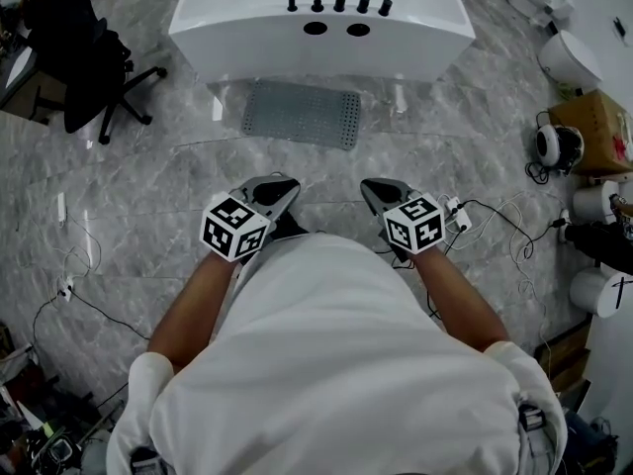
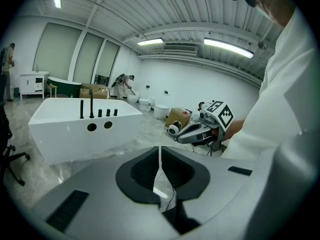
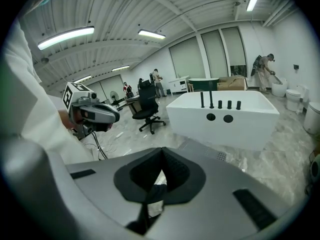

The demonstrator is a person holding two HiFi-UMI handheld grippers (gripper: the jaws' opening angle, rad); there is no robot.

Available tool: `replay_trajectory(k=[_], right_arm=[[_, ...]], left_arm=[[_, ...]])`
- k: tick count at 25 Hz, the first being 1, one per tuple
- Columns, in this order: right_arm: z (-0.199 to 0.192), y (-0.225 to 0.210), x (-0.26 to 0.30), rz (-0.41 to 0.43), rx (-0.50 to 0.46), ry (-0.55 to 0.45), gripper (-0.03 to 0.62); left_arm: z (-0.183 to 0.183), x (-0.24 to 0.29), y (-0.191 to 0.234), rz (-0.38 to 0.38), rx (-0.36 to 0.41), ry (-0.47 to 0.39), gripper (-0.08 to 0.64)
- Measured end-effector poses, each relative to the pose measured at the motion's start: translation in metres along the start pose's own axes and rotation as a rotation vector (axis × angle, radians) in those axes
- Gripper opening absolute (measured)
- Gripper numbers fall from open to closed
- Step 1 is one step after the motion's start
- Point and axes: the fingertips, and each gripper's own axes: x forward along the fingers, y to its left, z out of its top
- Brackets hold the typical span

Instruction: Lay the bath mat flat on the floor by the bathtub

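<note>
A grey perforated bath mat (image 1: 302,114) lies flat on the marble floor just in front of the white bathtub (image 1: 316,28); its near edge also shows in the right gripper view (image 3: 216,155). My left gripper (image 1: 282,188) and right gripper (image 1: 374,188) are held close to the body, side by side, well short of the mat and above the floor. Both are shut with nothing between the jaws, as the left gripper view (image 2: 160,150) and the right gripper view (image 3: 161,153) show. The bathtub (image 2: 85,129) (image 3: 225,116) stands ahead of both.
A black office chair (image 1: 94,72) stands at the left of the tub. Cables and a power strip (image 1: 457,214) trail on the floor at the right, near a cardboard box (image 1: 593,127) and white ceramic fixtures (image 1: 569,57). People stand far off in the room.
</note>
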Motion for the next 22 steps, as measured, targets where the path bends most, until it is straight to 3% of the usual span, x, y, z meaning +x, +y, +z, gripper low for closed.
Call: replay_trajectory(k=[22], right_arm=[[-0.006, -0.02, -0.004, -0.029, 0.033, -0.014, 0.008]], left_arm=[[0.003, 0.029, -0.002, -0.045, 0.002, 0.035, 0.029]])
